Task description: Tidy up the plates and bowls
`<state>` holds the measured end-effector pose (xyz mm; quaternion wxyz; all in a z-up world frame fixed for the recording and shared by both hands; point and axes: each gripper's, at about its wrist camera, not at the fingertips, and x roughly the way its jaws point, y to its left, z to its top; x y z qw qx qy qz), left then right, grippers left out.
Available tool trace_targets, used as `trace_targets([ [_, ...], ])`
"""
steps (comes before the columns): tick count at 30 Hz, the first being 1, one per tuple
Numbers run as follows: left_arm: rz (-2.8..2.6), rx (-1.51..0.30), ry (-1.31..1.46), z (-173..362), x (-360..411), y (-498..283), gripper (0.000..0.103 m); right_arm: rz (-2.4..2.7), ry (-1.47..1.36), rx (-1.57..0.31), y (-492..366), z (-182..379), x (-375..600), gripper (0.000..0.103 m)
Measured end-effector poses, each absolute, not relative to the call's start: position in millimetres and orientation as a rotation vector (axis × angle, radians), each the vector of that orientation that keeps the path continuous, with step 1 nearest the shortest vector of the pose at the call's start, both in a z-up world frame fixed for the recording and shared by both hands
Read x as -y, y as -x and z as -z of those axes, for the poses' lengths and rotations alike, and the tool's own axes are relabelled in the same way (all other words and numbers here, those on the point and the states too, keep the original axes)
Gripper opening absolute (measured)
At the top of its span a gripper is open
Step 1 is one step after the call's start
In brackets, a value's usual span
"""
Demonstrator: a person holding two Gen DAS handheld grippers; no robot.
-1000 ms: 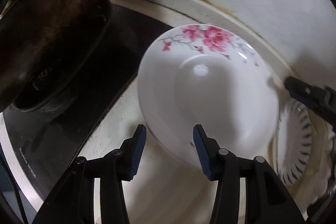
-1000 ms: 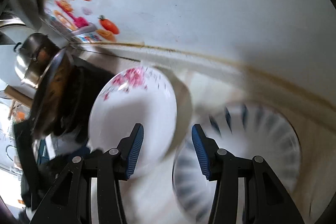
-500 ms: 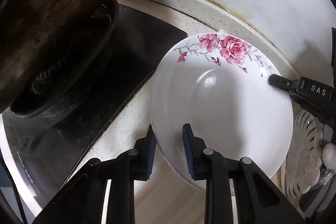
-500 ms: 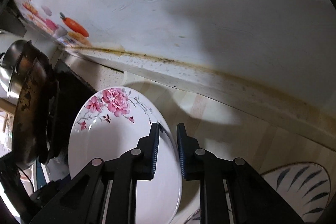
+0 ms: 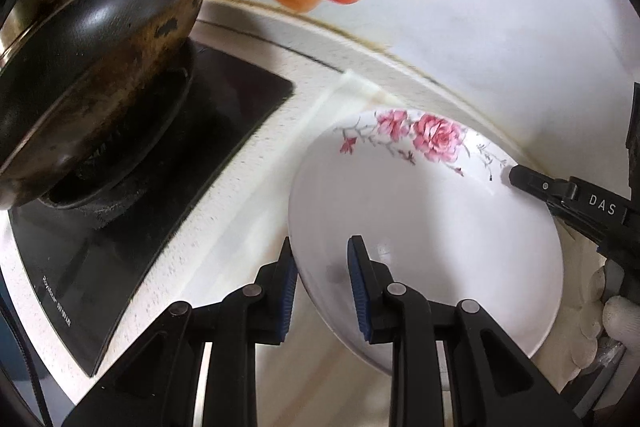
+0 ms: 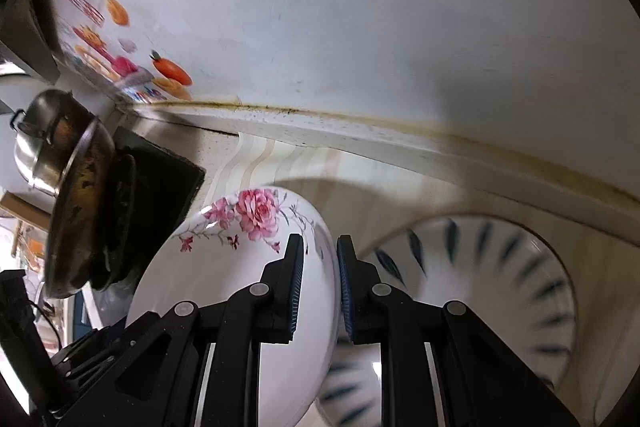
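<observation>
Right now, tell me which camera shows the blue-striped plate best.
Right wrist view: the blue-striped plate lies on the counter beyond the rose plate, blurred but mostly visible. In the left wrist view I can't make it out.

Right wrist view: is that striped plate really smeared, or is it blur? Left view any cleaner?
Right wrist: motion blur smears the striped plate; the floral plate stays sharp. Left wrist: floral plate crisp with slight glare, countertop streaked, fisheye bends the wall edge.

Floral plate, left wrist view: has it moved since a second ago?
Yes. The floral plate, gripped on its rim by both grippers, has shifted right, away from the black cooktop; more counter shows between them.
</observation>
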<state>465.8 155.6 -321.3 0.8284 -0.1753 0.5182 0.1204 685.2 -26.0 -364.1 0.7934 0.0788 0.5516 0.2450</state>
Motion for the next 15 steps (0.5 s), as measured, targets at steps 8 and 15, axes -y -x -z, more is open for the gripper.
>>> trace_targets([
  [8, -0.15, -1.074, 0.317, 273, -107, -423, 0.022, -0.463, -0.229, -1.146, -623, 320, 89, 0.019],
  [15, -0.044, -1.072, 0.264, 243, -68, -385, 0.022, -0.398, -0.279, -1.119, -542, 292, 154, 0.019],
])
